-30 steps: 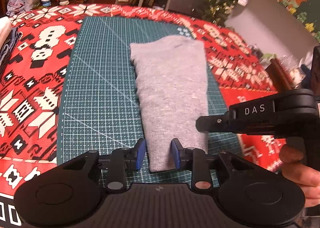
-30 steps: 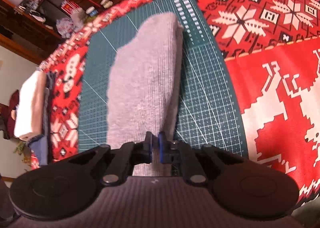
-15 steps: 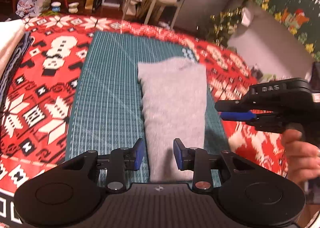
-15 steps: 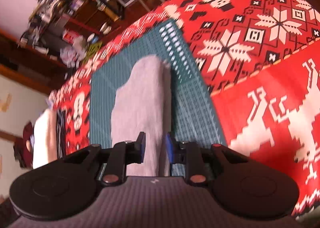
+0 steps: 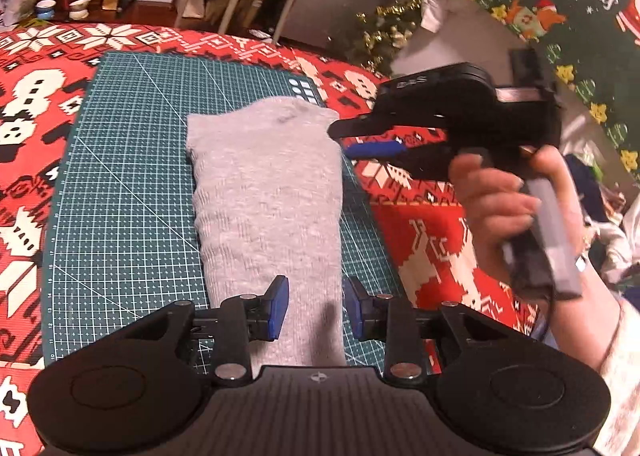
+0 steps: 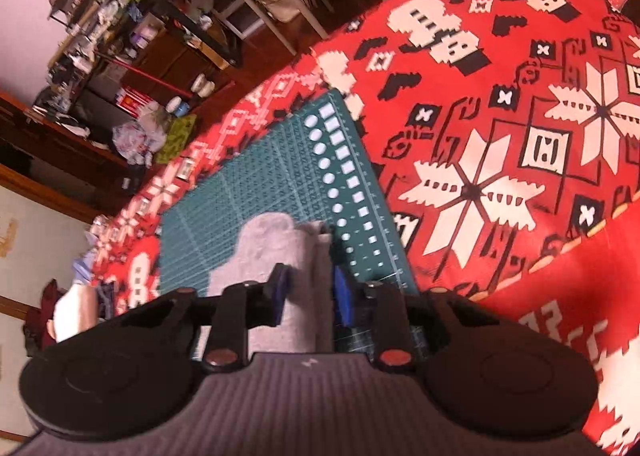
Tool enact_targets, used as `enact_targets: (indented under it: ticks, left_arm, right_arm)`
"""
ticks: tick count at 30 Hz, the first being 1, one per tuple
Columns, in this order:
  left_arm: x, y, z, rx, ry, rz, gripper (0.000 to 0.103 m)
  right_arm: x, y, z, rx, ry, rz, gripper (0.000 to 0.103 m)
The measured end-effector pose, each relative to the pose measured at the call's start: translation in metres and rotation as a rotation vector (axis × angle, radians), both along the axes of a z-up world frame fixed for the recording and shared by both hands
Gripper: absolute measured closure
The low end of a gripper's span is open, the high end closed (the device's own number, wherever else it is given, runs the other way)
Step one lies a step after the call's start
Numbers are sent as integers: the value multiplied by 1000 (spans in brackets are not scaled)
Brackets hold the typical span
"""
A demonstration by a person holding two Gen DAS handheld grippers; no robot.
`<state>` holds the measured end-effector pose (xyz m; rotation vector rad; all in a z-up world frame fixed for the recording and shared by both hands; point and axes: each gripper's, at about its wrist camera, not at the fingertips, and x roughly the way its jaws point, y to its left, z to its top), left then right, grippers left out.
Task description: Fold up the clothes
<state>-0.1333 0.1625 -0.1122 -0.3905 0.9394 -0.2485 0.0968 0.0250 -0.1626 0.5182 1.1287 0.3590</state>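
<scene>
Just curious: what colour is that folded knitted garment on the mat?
Light heathered grey knitted garment, clearest in the left wrist view.

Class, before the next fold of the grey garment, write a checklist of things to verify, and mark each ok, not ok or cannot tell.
1. Grey garment lies flat as a long strip on the green mat: ok.
2. Left gripper open, above the near end: ok.
3. Right gripper open: ok.
4. Either gripper holding cloth: not ok.
5. Garment within the mat's edges: cannot tell; near end hidden.
</scene>
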Motion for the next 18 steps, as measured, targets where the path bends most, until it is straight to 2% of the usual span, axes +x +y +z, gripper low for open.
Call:
enact_targets:
  ticks: [1,5,9,12,14,18]
  left_arm:
    - [2,-2,-2,13,8,-10,74]
    - [9,-9,-14,32,54,-51,76]
    - [10,-14,-18,47,51,-75,76]
    - [11,-9,-17,24,56,-66,76]
    - [9,-3,-13,-6,47,-51,76]
    - [4,13,0,-114,6,-20,75]
  right_arm:
    - [3,2,-4,2,9,5,101]
    - [6,5,-9,-6,4,-21,102]
    - [14,5,-14,8,8,-27,102]
    - [15,5,-23,16,22,-17,100]
    - [14,0,-21,32,22,-30,93]
    - [9,-13,-6,61,-13,-67,92]
